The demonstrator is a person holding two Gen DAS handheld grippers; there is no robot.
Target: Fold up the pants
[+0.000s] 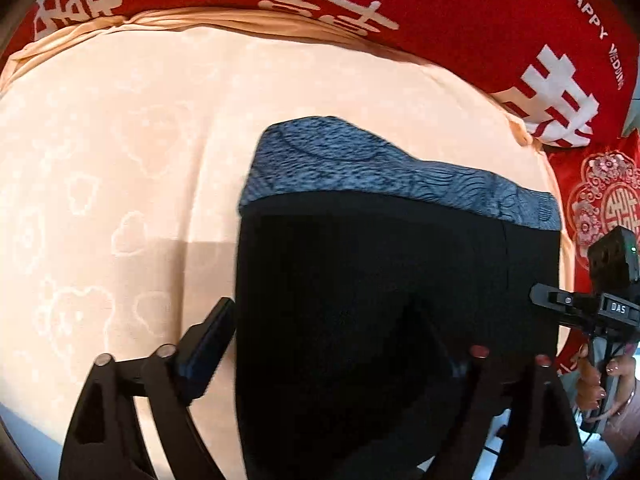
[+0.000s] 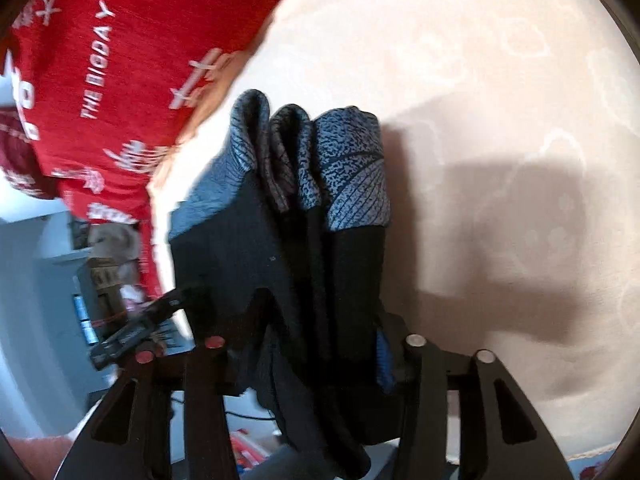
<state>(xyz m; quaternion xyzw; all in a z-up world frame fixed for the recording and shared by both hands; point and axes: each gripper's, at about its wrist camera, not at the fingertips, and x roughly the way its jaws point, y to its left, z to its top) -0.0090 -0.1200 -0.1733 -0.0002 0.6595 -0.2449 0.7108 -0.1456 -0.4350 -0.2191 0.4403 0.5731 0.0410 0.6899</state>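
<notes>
Black pants with grey patterned cuffs (image 1: 396,300) drape over the peach bedsheet (image 1: 120,160); red wedding quilt (image 1: 460,12) at twelve o'clock. Left gripper (image 1: 332,344) spread wide (one finger hidden), right gripper (image 2: 316,320) clenched on fabric.

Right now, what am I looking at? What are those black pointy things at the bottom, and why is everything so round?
Those black things are the fingers of two claws. A person holds one in each hand; there is no robot. Each claw carries a small camera with a lens that bends everything round.

One picture looks along the left claw, the other along the right claw. In the left picture you can even see the other claw and the person's hand at the right edge.

Below is a peach bedsheet with faint cloud shapes, and a red blanket with white writing.

The dark pants, black with blue-grey speckled ends, hang bunched in the right claw. In the left picture, its claw looks wide open with the pants in front.
</notes>
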